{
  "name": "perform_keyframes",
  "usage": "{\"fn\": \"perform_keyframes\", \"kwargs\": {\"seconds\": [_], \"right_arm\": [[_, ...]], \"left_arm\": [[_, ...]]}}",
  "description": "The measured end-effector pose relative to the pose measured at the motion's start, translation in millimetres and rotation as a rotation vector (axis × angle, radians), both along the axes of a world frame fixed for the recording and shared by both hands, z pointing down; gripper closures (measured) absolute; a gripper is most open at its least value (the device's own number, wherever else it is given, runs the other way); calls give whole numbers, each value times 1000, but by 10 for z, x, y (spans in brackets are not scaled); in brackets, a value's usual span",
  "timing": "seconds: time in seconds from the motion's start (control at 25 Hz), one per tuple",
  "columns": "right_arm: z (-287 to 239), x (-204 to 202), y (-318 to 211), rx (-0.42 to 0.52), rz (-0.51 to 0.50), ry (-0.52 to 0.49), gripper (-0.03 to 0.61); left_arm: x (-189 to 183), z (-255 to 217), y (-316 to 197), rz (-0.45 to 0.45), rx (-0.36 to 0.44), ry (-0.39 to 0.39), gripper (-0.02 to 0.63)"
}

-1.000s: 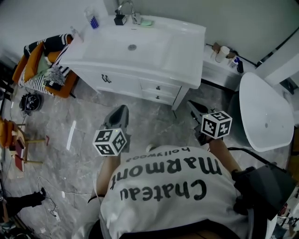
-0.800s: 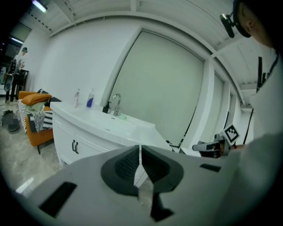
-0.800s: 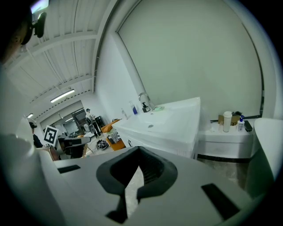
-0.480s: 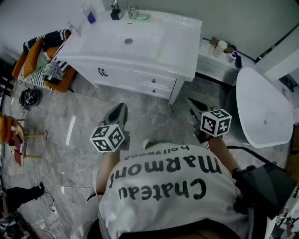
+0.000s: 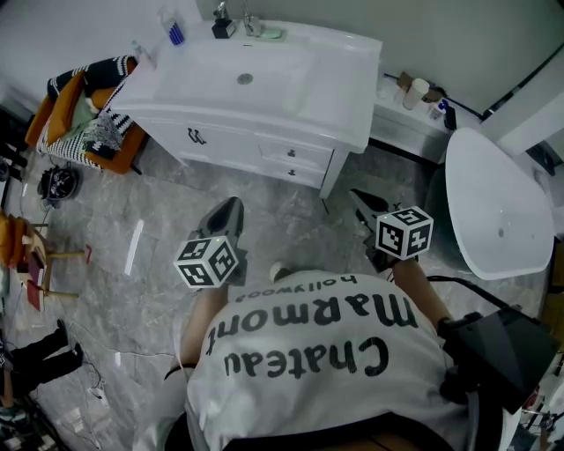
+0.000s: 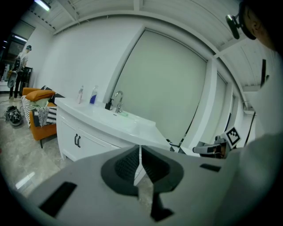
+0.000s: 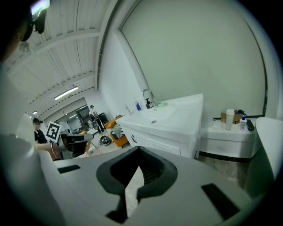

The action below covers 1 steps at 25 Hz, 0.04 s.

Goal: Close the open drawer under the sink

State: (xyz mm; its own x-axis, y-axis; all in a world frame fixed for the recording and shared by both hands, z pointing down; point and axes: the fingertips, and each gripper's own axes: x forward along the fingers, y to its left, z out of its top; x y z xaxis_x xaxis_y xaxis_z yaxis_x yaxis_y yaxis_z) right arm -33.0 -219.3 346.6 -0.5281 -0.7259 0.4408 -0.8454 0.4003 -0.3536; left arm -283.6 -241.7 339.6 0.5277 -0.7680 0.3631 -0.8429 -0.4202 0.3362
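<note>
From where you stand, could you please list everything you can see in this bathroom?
vanity with sink: one, white, far wall
faucet: one, chrome, back of basin
bottle: one, blue, vanity's back left corner
drawers: two, white, under sink's right side
armchair: one, orange, clothes-heaped, left of vanity
tub: one, white, far right
left gripper: one, grey, shut, empty, before vanity
right gripper: one, grey, shut, empty, before vanity
</note>
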Motion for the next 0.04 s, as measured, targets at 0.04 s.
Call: {"fn": "perform_keyframes", "kwargs": {"seconds": [0.04], "right_arm": [[8, -16, 17, -1, -7, 5, 568]], "left_arm": [[0, -1, 12, 2, 1, -2, 594]]}}
